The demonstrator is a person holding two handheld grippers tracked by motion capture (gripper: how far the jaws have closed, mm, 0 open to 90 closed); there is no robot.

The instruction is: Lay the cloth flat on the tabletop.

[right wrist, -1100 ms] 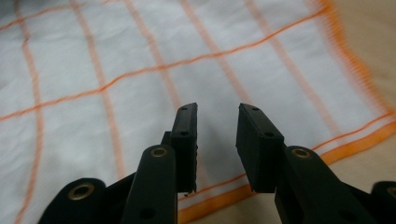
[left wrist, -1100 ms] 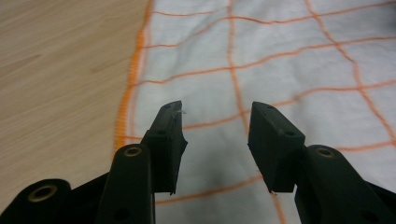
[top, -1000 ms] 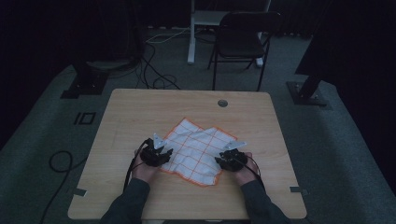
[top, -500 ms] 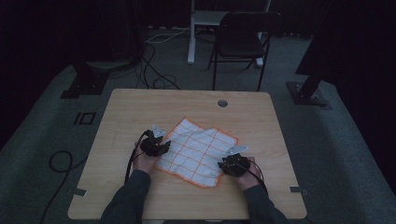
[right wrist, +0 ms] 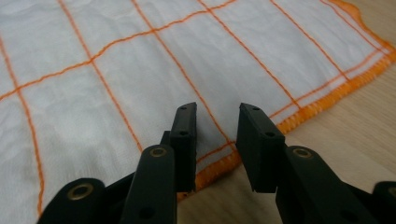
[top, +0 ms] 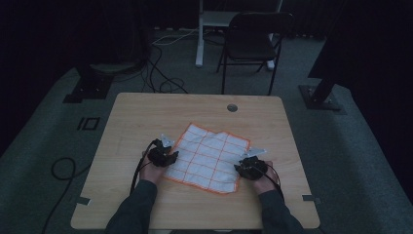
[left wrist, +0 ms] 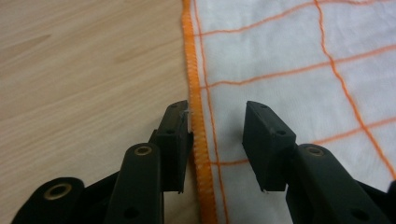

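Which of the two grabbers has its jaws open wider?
The left gripper. Its jaws straddle the orange edge of the cloth with a wide gap; the right gripper shows a narrower gap.

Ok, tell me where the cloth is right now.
In the high view the cloth lies flat on the near half of the table, between the left gripper at its left edge and the right gripper at its right edge.

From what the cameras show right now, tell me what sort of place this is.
Probably a dim recording studio or lab, not a home: a lone wooden table on grey carpet, loose cables across the floor, black stand bases, and a folding chair behind.
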